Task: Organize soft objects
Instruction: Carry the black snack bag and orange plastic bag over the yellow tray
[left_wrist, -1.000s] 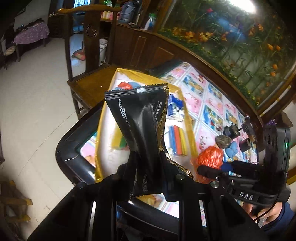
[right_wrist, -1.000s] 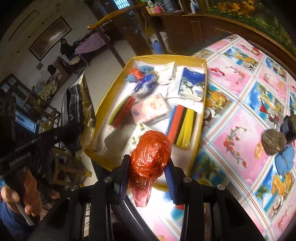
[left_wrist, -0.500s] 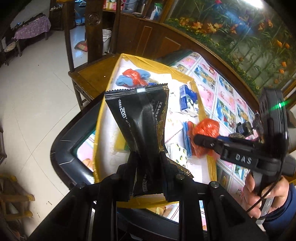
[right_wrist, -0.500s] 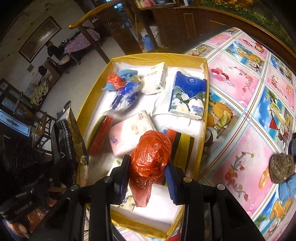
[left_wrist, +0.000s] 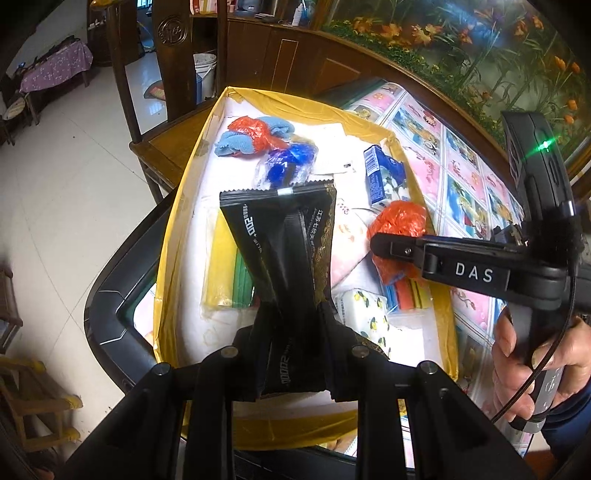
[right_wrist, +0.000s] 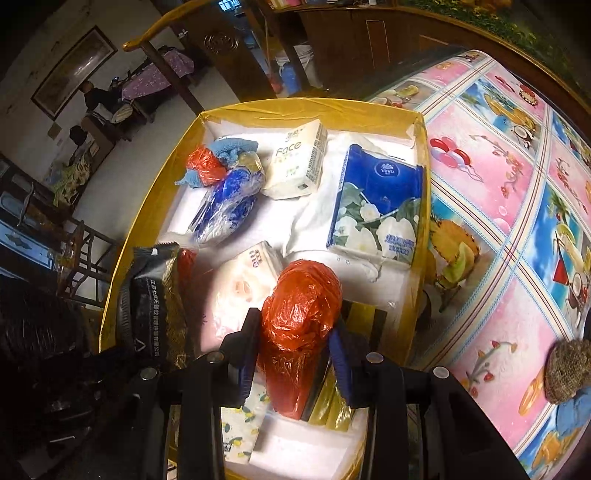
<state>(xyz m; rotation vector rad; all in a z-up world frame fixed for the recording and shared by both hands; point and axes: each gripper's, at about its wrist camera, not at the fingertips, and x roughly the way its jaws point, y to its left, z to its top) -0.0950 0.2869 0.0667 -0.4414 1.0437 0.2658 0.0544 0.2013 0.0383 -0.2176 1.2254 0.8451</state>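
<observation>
Both grippers carry loads over the yellow tray (right_wrist: 421, 122): my left gripper (left_wrist: 293, 321) pinching a black pouch (left_wrist: 280, 236), right gripper (right_wrist: 295, 354) clamping a red bag (right_wrist: 303, 306). Placing step; next, I judge, lowering into free gaps, then releasing.

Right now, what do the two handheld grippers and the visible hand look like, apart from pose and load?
The left gripper is matte black with silver screws. The right gripper is black too, with blue finger pads. In the left wrist view, its side reads "DAS" in white; its rear block shows a green light, with a thin black cable. The bare right hand emerges from a dark blue sleeve.
</observation>
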